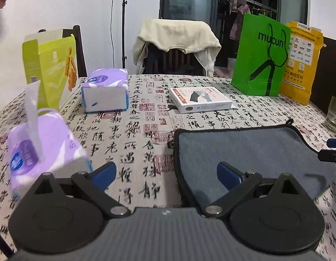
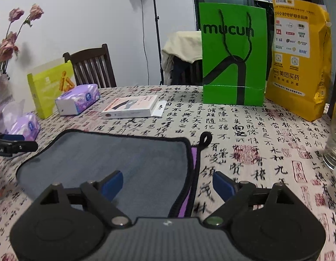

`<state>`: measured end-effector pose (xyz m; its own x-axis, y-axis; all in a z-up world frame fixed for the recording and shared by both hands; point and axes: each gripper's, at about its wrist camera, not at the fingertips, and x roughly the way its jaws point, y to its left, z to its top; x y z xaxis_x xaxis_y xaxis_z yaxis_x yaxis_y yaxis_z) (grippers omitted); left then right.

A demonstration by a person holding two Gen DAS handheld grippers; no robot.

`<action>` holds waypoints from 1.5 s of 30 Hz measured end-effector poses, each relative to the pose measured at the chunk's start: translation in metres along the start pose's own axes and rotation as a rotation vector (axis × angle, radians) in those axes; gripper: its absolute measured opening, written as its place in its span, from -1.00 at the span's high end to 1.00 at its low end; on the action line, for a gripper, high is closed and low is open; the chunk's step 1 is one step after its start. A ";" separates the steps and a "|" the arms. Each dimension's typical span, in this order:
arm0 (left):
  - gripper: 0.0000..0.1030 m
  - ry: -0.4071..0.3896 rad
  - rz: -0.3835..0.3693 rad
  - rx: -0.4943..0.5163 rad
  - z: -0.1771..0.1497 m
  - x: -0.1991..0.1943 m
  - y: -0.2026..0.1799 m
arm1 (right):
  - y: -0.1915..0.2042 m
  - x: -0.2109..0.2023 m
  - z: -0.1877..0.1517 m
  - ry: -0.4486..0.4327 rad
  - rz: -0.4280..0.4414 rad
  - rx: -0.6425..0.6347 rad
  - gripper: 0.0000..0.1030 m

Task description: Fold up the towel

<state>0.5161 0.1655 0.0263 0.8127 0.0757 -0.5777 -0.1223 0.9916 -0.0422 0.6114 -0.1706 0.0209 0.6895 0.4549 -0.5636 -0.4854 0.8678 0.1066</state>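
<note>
green paper bag (image 2: 233, 54) reads "mucun" in black lowercase, legible from both wrists; yellow paper bag (image 2: 298, 61) carries "美团买药" low on its face, a top line with "24小时", plus rows of small brand logos too small to read; tablecloth (image 2: 244, 130) printed all over with black Chinese calligraphy and red seal stamps, not readable as text; purple tissue packs (image 1: 105, 89) show a blue oval logo, illegible; white box (image 1: 200, 100) print illegible.

Grey towel (image 2: 107, 163), black-edged, flat on table, purple underside showing.
</note>
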 end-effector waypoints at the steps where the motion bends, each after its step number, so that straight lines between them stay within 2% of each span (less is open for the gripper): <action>1: -0.96 -0.002 0.000 -0.002 -0.002 -0.005 0.000 | 0.002 -0.003 -0.002 -0.001 -0.001 -0.003 -0.74; 31: -0.98 -0.043 -0.002 0.004 -0.069 -0.140 -0.014 | 0.050 -0.131 -0.068 -0.049 -0.006 -0.027 -0.81; 38: -0.98 -0.053 0.002 0.007 -0.089 -0.171 -0.019 | 0.058 -0.161 -0.087 -0.070 -0.005 -0.021 -0.90; 45: -1.00 -0.089 0.000 -0.002 -0.111 -0.202 -0.027 | 0.069 -0.183 -0.111 -0.081 -0.013 -0.032 -0.92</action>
<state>0.2923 0.1116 0.0539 0.8601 0.0849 -0.5030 -0.1234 0.9914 -0.0436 0.3921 -0.2158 0.0405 0.7362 0.4597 -0.4967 -0.4925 0.8673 0.0725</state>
